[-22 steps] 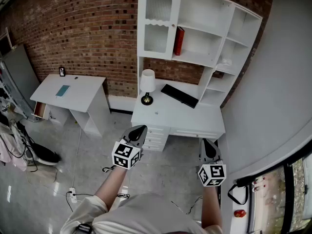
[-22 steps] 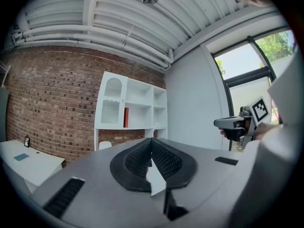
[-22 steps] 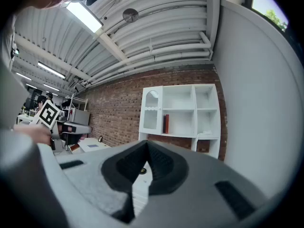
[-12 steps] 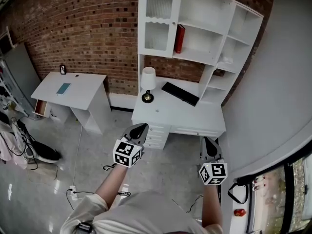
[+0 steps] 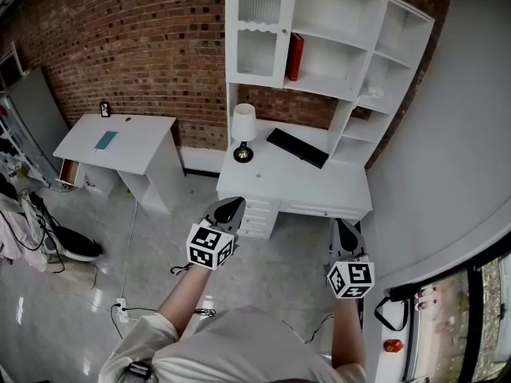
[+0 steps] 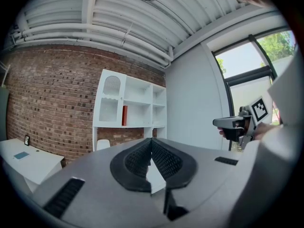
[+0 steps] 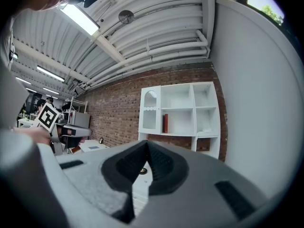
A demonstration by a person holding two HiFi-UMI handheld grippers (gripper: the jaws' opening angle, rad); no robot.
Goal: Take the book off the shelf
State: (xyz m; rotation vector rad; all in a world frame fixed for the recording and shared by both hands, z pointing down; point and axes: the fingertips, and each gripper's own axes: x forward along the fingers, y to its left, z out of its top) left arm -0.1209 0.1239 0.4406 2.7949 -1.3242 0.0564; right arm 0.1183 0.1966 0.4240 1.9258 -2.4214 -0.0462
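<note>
Well short of shelf [image 5: 335, 10]: approach step; left gripper [image 5: 232, 205], right gripper [image 5: 342, 227] clenched empty; next, step closer, open jaws for book [image 5: 295, 56].

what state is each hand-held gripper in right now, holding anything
Left hand-held gripper: closed, jaws together, holding nothing.
Right hand-held gripper: closed, jaws together, holding nothing.

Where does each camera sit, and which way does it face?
Head view: on the person's head, facing down at the white desk; left claw, right claw, forearms show.
Left gripper view: on the left claw, facing the white shelf unit past shut jaws.
Right gripper view: on the right claw, likewise.
All share the upright red book.
</note>
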